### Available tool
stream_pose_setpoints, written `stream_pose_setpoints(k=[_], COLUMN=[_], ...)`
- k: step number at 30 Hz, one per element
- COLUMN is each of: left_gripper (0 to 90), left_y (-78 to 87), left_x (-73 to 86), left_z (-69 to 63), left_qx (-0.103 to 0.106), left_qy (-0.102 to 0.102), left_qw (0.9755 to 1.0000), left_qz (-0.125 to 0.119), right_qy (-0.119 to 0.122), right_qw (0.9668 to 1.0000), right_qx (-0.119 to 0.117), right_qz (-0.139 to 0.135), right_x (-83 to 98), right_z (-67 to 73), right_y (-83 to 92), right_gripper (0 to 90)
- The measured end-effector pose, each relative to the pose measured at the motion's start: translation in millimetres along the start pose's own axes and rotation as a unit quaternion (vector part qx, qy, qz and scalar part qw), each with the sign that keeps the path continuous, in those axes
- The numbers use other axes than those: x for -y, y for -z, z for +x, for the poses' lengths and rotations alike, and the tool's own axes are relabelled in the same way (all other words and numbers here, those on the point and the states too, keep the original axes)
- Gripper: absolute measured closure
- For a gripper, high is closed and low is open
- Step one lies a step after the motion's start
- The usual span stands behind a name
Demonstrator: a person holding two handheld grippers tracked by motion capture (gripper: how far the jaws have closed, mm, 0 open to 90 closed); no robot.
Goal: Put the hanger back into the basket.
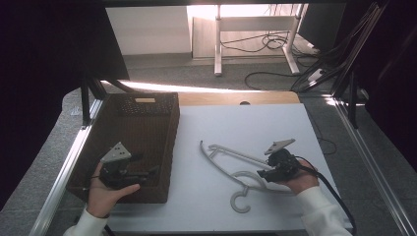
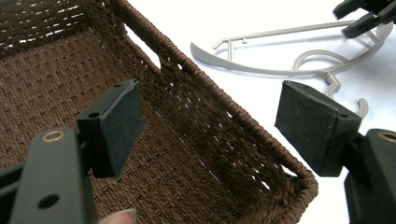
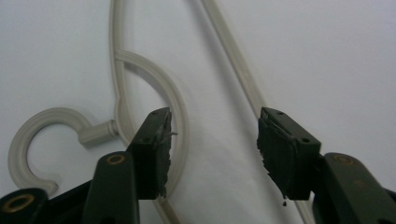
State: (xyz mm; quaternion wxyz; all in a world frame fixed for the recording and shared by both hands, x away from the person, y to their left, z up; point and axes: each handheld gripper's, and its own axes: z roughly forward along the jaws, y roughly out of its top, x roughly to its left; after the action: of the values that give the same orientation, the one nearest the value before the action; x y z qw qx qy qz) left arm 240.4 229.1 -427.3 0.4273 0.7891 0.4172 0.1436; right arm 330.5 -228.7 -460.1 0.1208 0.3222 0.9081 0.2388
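Pale grey plastic clothes hanger flat on white tabletop, hook end nearest the person, just right of dark brown woven rectangular basket. Right gripper low over hanger's neck, jaws spread wide, nothing pinched; curved loop by one pad, straight bar beside the other. Left gripper over basket's near right corner, jaws spread apart, gripping nothing; basket's right wall between them in left gripper view.

Dark brown woven wicker basket, open-weave sides. Pale grey-beige plastic clothes hanger. White table. Black grippers' pads, brass-coloured screws. White sleeves. Grey floor.
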Motion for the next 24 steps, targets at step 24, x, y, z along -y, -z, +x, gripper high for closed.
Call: stream_pose_setpoints(k=[24], left_gripper=[22.9], left_y=[0.4], left_x=[-0.2], left_z=[-0.5], left_qx=[0.0], left_qy=[-0.001], left_qw=[1.0], left_qz=[-0.003], right_qy=[0.021], right_qw=[0.9935], right_qx=[-0.016], right_qz=[0.111], right_x=[-17.1], right_z=[12.5], right_y=[-45.9], right_gripper=[72.3])
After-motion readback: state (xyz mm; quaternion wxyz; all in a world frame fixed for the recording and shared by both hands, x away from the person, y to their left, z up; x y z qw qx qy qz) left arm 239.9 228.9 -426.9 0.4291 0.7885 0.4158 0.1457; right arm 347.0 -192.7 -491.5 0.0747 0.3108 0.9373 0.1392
